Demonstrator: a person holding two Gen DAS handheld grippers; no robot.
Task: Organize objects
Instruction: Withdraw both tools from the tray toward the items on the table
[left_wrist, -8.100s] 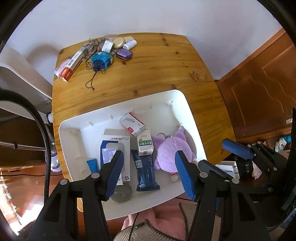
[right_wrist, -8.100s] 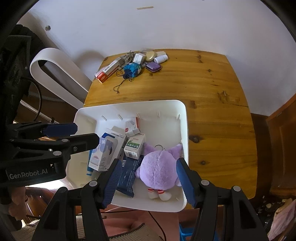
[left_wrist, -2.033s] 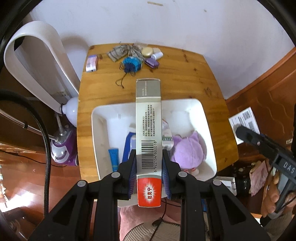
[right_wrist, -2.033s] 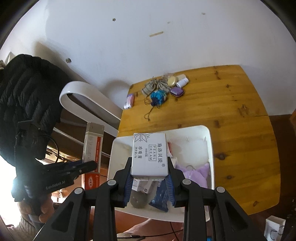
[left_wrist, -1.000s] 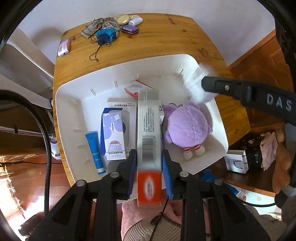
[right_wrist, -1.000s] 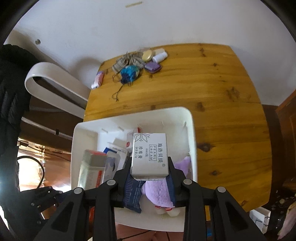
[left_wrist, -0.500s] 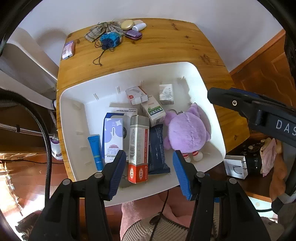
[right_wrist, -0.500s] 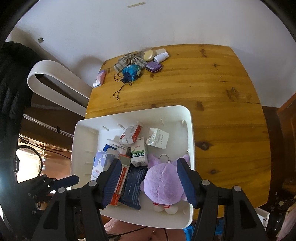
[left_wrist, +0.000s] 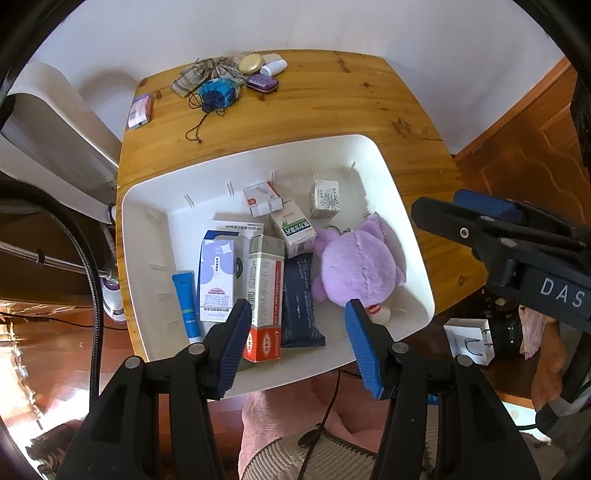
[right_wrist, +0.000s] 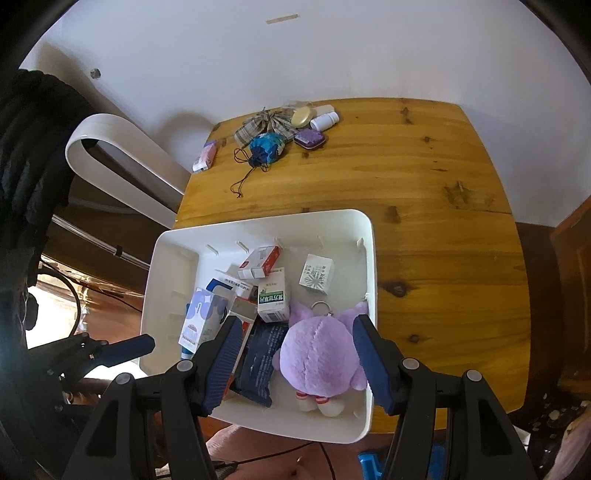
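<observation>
A white bin (left_wrist: 147, 229) sits at the near edge of the wooden table (left_wrist: 332, 110). My left gripper (left_wrist: 295, 332) hovers open above its near side, nothing between the pads. Below it lies a grey toothpaste box with a red end (left_wrist: 264, 280). My right gripper (right_wrist: 295, 354) is also open and empty, over the purple plush toy (right_wrist: 319, 350). A small white cream box (right_wrist: 317, 273) lies at the bin's far right. Other cartons, a blue tube (left_wrist: 184, 299) and a dark blue pack (left_wrist: 299, 299) fill the bin.
At the table's far edge lie a plaid cloth bow (right_wrist: 262, 123), a blue drawstring pouch (right_wrist: 266, 146), a purple case (right_wrist: 310, 138), a round tin (right_wrist: 302, 116), a white bottle (right_wrist: 325, 120) and a pink box (right_wrist: 205, 157). A white curved appliance (right_wrist: 122, 162) stands left of the table.
Both grippers opened and let go: the toothpaste box now lies in the bin's middle, the white cream box at its far right. The right gripper has risen slightly.
</observation>
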